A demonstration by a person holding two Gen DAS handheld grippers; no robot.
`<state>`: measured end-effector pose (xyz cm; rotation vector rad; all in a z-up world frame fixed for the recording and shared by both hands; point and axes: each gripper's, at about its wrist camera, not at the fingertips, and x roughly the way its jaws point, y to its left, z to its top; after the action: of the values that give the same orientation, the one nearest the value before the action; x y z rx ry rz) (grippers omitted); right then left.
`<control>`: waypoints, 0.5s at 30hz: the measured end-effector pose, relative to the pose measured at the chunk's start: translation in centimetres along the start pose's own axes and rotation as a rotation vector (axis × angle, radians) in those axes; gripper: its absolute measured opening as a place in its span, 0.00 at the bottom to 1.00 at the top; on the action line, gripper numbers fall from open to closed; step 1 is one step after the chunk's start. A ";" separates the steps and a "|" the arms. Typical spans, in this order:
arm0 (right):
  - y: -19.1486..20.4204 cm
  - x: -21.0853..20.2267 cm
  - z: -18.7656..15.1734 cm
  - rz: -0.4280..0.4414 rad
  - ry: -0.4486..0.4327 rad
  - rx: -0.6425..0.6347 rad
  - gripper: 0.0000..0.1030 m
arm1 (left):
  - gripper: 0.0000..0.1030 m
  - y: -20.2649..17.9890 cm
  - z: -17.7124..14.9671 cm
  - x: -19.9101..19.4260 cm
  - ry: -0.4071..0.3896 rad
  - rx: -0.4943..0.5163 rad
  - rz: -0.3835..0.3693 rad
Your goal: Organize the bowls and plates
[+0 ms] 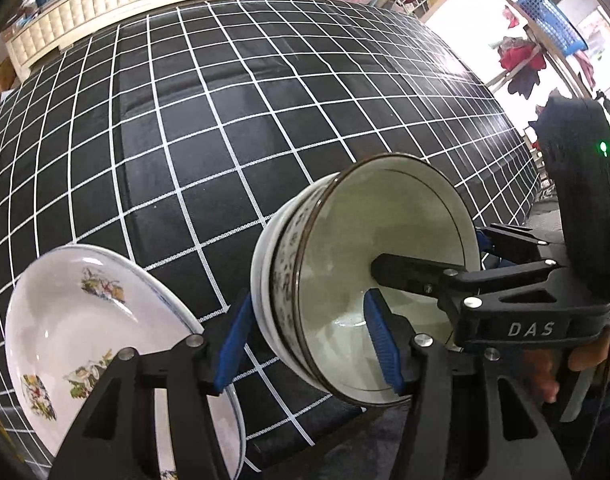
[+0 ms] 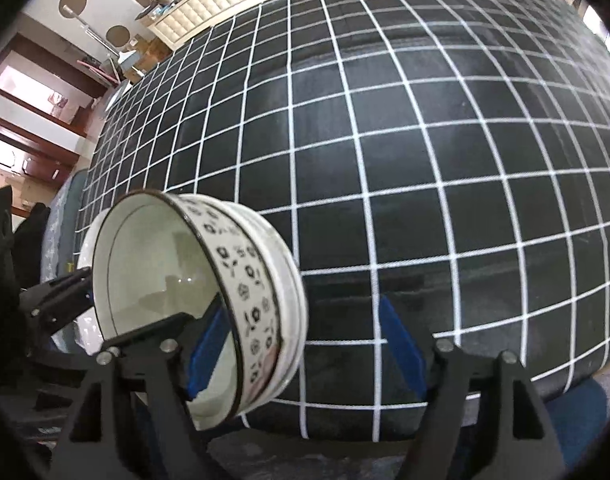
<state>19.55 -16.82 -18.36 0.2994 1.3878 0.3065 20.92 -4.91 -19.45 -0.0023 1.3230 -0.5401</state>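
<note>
A glossy ceramic bowl [image 1: 345, 292] with a dark rim line and a black floral band, nested in a plain white bowl [image 1: 261, 276], sits tipped near the front edge of the black, white-gridded cloth [image 1: 225, 128]. The left gripper [image 1: 309, 344] straddles its wall, blue ribbed pads not visibly pressing; the right gripper [image 2: 305, 350] likewise stands released. A shallow flower-printed plate [image 1: 85, 320] lies just left.
</note>
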 end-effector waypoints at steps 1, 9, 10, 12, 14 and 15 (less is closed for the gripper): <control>-0.2 0.1 0.0 0.006 0.001 0.005 0.76 | 0.52 0.0 0.0 0.1 0.001 -0.002 -0.004; -0.8 0.2 -0.7 0.094 0.039 0.096 0.68 | 0.48 1.0 -0.7 0.0 0.007 -0.022 -0.004; -0.8 0.0 -0.8 0.097 0.033 0.092 0.64 | 0.48 0.8 -0.8 0.0 0.005 -0.012 0.016; -0.8 -0.4 -0.9 0.102 0.027 0.091 0.60 | 0.48 0.4 -1.0 0.3 0.004 -0.002 0.034; -0.4 -0.3 -0.8 0.107 0.033 0.105 0.59 | 0.47 0.4 -1.2 0.3 0.002 -0.010 0.028; -0.5 -0.3 -0.9 0.113 0.034 0.118 0.59 | 0.47 0.4 -1.3 0.3 0.000 -0.011 0.026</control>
<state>18.65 -17.32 -18.42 0.4734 1.4281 0.3249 19.96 -4.28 -20.21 0.0063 1.3238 -0.5107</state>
